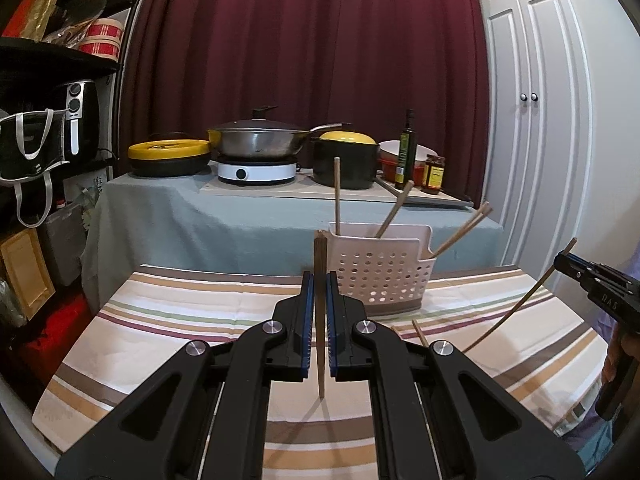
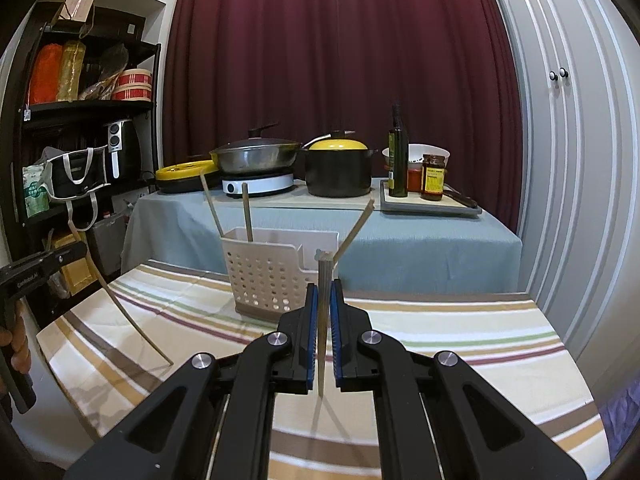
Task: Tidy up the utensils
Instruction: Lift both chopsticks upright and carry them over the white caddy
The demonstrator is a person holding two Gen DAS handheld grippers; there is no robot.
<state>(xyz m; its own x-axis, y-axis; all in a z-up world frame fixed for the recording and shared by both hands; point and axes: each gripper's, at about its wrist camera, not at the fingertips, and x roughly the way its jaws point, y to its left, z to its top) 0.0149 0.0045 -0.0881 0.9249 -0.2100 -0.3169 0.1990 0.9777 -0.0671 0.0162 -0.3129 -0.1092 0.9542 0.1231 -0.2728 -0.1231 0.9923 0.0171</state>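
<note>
Left hand-held gripper (image 1: 319, 280) clamped one thin wooden chopstick (image 1: 320, 320) upright; right hand-held gripper (image 2: 324, 300) clamped another wooden chopstick (image 2: 323, 320), near the white perforated plastic basket (image 2: 272, 280).

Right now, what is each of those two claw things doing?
Left gripper: shut on a chopstick.
Right gripper: shut on another chopstick.

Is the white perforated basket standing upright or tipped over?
Upright. The basket sits flat on the striped cloth, its open top facing up, with chopsticks standing inside and leaning on its rim.
</note>
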